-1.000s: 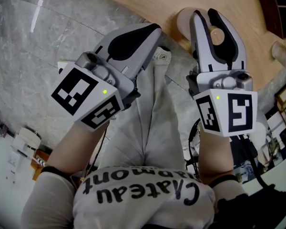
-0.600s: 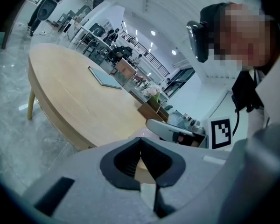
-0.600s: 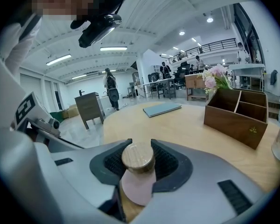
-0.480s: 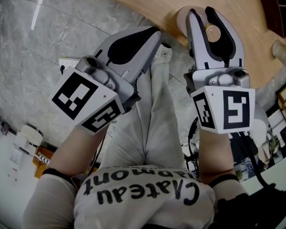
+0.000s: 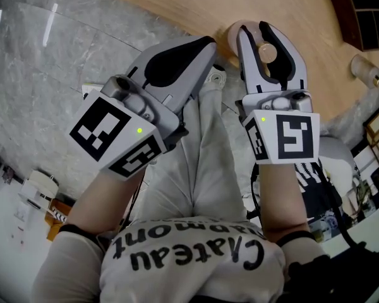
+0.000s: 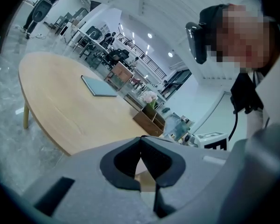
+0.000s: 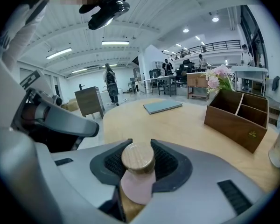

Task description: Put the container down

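The right gripper (image 7: 140, 146), jaws just eased slightly wider, presses ribbed black pads on the round wooden lid (image 7: 138, 158) of a smooth pink container (image 7: 137, 186) at the pale wooden table (image 7: 186, 122) edge; the left gripper (image 6: 140, 140) is closed and empty.

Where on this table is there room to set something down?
On the round wooden table, bare wood runs from the pink wooden-lidded container to the flat grey slab, and leftward. Crowded right: dark wooden divided box, clear vessel.
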{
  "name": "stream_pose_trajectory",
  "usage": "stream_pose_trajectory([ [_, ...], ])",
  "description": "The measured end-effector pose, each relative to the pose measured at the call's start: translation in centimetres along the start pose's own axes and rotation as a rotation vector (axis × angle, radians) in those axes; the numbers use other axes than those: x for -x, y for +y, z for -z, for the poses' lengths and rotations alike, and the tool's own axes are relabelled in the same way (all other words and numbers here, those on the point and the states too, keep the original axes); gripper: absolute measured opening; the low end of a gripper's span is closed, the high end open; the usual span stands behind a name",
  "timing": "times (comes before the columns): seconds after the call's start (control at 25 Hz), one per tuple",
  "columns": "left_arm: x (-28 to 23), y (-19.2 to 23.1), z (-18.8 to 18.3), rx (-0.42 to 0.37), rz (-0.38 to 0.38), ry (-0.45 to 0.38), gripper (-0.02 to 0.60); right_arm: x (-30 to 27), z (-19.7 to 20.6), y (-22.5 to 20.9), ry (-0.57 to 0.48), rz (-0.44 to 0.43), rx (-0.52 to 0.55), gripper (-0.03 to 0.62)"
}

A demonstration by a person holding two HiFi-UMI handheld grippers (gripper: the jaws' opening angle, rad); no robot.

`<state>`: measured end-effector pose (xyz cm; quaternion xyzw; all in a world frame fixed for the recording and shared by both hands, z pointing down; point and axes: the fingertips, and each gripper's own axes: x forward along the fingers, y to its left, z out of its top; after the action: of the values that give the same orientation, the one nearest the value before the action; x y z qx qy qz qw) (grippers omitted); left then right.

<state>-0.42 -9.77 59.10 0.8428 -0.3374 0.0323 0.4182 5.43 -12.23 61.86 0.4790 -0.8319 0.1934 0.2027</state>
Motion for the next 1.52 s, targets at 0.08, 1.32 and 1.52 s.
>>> stream_pose_trajectory([
  [0.08, 0.3, -0.2, -0.8, -0.01, -0.008, -0.007, 0.014, -0.2, 0.1, -0.1, 0.014, 0.007, 0.007, 0.109],
  [1.32, 5.3, -8.8, -15.9, -0.142, -0.071, -0.084, 0.014, -0.7, 0.9, -0.1, 0.156, 0.072, 0.071, 0.106],
  [1.52, 5.7, -9.6, -18.2, -0.163, -0.085, -0.102, 0.015, -0.9, 1.1, 0.3, 0.218, 0.03, 0.104, 0.106],
])
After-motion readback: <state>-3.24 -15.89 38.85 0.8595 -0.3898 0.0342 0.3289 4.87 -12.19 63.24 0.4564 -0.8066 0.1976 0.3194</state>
